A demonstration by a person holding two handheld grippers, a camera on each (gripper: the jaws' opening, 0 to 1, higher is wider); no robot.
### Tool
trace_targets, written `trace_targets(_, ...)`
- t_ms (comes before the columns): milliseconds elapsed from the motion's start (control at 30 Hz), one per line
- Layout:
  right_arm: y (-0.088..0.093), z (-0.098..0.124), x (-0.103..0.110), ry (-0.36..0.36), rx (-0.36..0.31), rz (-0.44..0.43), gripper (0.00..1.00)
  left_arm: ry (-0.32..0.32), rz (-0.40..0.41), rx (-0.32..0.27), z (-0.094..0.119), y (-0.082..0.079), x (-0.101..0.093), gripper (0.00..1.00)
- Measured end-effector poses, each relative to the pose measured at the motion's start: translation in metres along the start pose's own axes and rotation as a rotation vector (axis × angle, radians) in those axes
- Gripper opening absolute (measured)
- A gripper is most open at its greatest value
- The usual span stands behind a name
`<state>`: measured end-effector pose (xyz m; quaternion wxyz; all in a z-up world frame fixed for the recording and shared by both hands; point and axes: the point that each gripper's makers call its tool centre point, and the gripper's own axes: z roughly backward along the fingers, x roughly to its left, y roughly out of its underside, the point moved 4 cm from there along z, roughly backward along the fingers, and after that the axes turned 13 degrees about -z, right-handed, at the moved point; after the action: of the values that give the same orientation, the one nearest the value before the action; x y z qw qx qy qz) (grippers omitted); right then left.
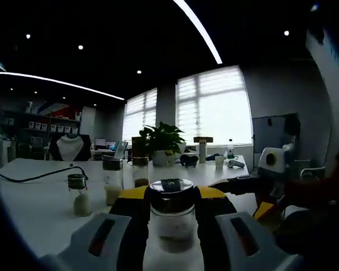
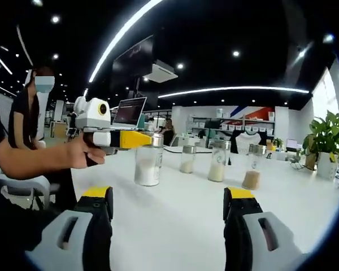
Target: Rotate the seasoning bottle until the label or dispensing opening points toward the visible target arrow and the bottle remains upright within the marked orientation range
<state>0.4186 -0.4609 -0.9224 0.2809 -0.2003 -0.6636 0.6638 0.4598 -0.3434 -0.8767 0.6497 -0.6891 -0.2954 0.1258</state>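
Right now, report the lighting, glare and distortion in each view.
Left gripper view: backlit, the windows blown out white, the room dim, the seasoning bottle between the left gripper's jaws dark. Right gripper view: brighter and evenly lit, the white table pale; ceiling light strips bow into arcs in both views, fisheye bending.

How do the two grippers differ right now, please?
The left gripper is shut on the bottle, while the right gripper is open and holds nothing. The left gripper reaches over the table near the jars; the right gripper hangs back. Both have yellow-tipped black jaws.
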Motion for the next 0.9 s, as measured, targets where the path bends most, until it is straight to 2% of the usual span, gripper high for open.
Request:
trace_targets(200, 0.005, -0.012, 0.01, -0.07, 0.026, -0.02, 0.66, 0.126, 0.014, -0.028, -0.004, -0.003, -0.021, 0.32)
trace_targets(300, 0.005, -0.015, 0.014, -0.097, 0.028, -0.042, 0.63, 0.155, 0.019, -0.044, -0.006, -0.005, -0.026, 0.32)
trace_targets(433, 0.003, -0.021, 0.018, -0.127, 0.026, -0.045, 0.54, 0.216, 0.006, -0.066, -0.008, -0.009, -0.035, 0.32)
trace_targets(533, 0.004, -0.024, 0.019, -0.136, 0.034, -0.046, 0.52, 0.269, 0.019, -0.081, -0.008, -0.011, -0.042, 0.32)
trace_targets(567, 0.005, -0.025, 0.02, -0.145, 0.036, -0.046, 0.5, 0.286, 0.02, -0.08, -0.008, -0.011, -0.044, 0.32)
trace_targets(633, 0.005, -0.025, 0.026, -0.188, 0.03, -0.056, 0.36, 0.312, 0.025, -0.075, -0.007, -0.01, -0.046, 0.32)
trace_targets(667, 0.004, -0.024, 0.028, -0.211, 0.028, -0.069, 0.34, 0.317, 0.023, -0.074, -0.007, -0.01, -0.047, 0.32)
trace_targets(800, 0.005, -0.025, 0.03, -0.203, 0.027, -0.086, 0.34, 0.385, 0.042, -0.083, -0.005, -0.011, -0.05, 0.32)
trace_targets(900, 0.004, -0.022, 0.041, -0.25, 0.026, -0.103, 0.32, 0.434, 0.059, -0.098, -0.003, -0.012, -0.053, 0.32)
